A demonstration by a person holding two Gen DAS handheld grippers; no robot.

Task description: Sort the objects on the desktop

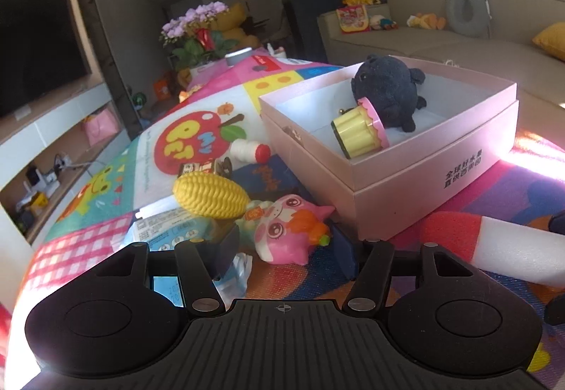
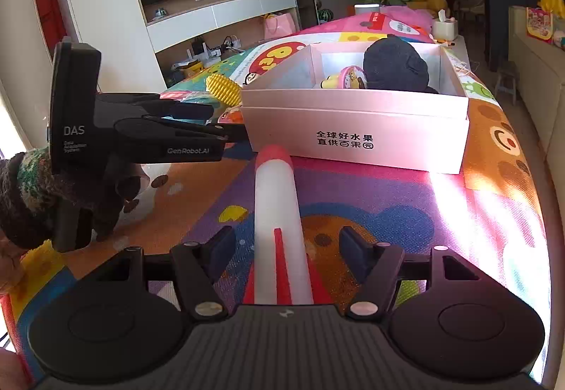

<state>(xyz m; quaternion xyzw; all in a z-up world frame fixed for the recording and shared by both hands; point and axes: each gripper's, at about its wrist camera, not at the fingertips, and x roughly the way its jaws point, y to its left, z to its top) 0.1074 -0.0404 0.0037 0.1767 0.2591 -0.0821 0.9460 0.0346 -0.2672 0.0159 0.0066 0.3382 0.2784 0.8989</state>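
A pink box stands on the colourful mat; it also shows in the right wrist view. Inside lie a dark plush toy and a yellow-pink pudding toy. My left gripper is open, its jaws either side of a pink pig toy without touching it. A yellow corn toy lies just beyond. My right gripper is open, with a white and red foam rocket lying between its jaws, pointing at the box.
A white bottle with a red cap, a small snack packet and a tissue pack lie left of the box. The left gripper's body sits left in the right wrist view. A sofa stands behind.
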